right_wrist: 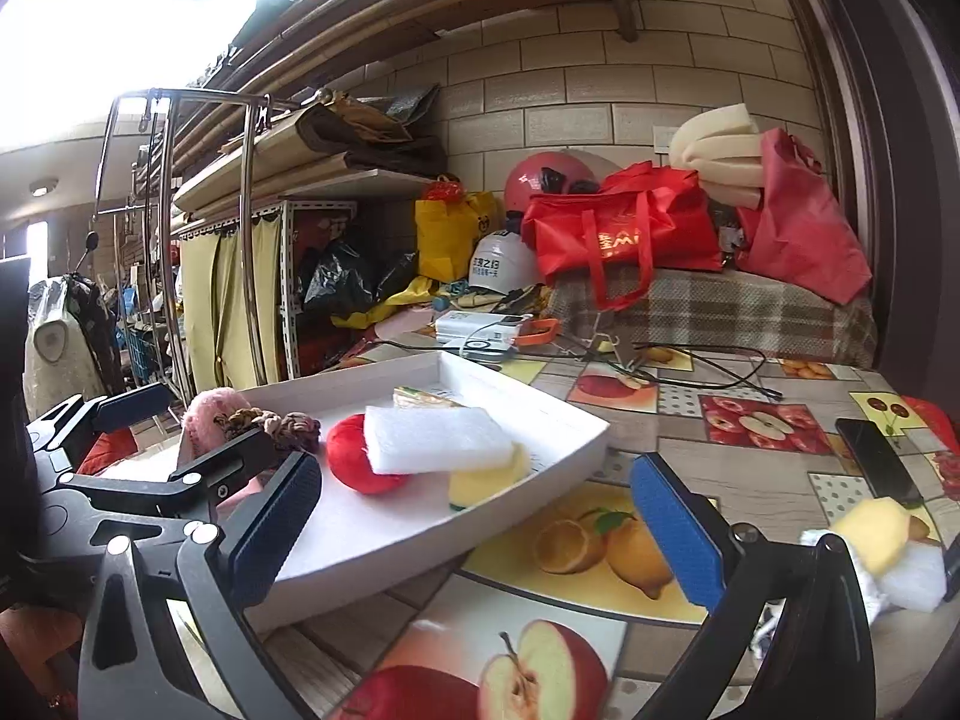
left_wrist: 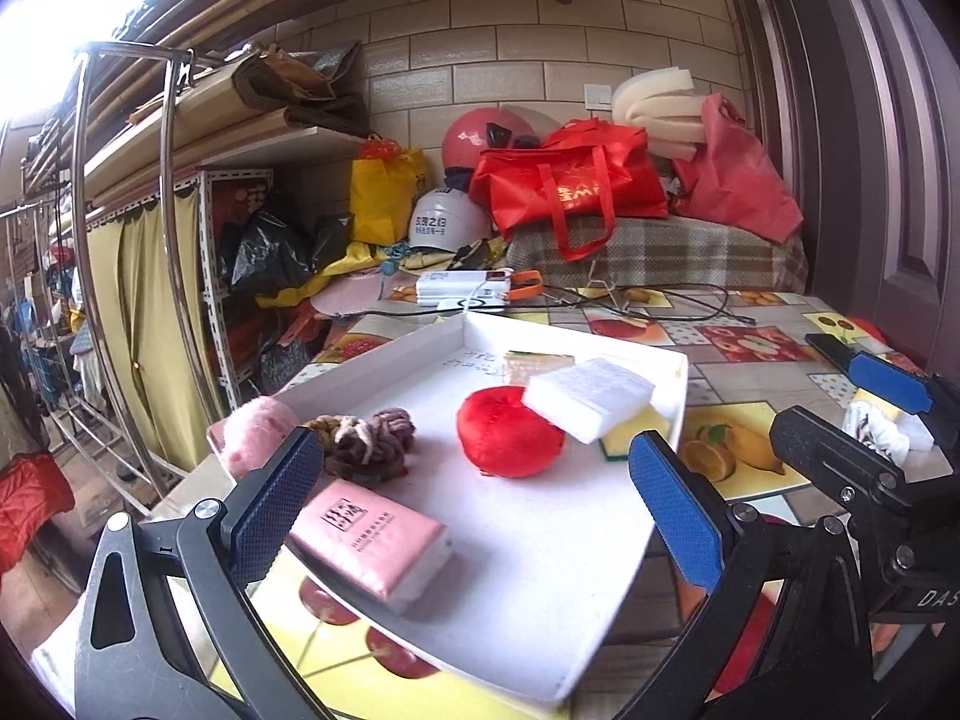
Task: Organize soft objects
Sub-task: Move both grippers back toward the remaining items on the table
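Mostly done: white tray [left_wrist: 600,570] centre frame holds most soft items; yellow sponge [right_wrist: 873,531] at right edge remains. Left gripper [left_wrist: 474,510], right gripper [right_wrist: 477,531]: fingers apart, empty.

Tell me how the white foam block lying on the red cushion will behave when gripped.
The white foam block looks porous, so it probably compresses easily and weighs little. It rests tilted across the round red plush cushion and a yellow sponge, so a push may slide it off.
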### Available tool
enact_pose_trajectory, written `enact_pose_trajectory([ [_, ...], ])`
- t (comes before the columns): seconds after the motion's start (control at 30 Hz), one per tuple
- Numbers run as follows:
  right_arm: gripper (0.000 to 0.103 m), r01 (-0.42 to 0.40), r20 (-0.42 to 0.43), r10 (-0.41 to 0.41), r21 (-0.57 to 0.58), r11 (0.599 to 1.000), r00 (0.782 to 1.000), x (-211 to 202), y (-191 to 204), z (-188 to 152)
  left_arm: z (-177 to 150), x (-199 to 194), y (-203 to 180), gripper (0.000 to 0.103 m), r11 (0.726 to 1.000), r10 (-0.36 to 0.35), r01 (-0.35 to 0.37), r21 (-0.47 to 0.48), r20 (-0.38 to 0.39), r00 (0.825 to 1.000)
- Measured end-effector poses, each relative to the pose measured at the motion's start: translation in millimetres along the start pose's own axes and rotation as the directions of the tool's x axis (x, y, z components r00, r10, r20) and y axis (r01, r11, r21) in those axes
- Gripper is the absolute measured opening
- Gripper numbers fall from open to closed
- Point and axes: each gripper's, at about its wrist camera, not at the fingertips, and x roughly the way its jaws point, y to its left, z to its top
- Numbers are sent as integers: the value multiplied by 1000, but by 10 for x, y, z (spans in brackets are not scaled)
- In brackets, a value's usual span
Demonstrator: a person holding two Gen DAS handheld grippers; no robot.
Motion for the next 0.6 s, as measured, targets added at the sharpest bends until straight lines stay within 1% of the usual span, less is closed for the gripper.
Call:
enact_pose_trajectory([
  [0.1,103,35,-19,-35,17,999,999,-127,-206,-44,-9,-8,-216,103,999,-46,46,24,-26,999],
  [0.17,103,61,-27,-60,31,998,998,-222,-374,-78,-14,3,-394,103,994,-90,93,64,-51,995],
  [0.27,103,111,-39,-109,48,993,993,-376,-658,-120,-36,26,-685,103,976,-137,151,157,-95,986],
  [0.33,103,144,-52,-142,58,988,989,-477,-883,-155,-59,55,-893,103,954,-164,191,229,-132,978],
  [0.4,103,175,-75,-170,65,982,983,-571,-1123,-183,-97,95,-1091,103,925,-195,242,293,-181,964],
  [0.47,103,205,-111,-200,45,978,974,-633,-1357,-215,-128,134,-1258,103,896,-235,303,324,-233,944],
  [0.53,103,219,-147,-214,23,975,966,-674,-1601,-247,-139,172,-1398,103,880,-260,342,329,-270,927],
  [0.57,103,215,-164,-209,19,976,964,-687,-1718,-257,-140,187,-1456,103,875,-273,360,324,-285,919],
  [0.6,103,194,-190,-188,13,981,964,-680,-1829,-272,-138,209,-1519,103,871,-288,379,313,-300,909],
])
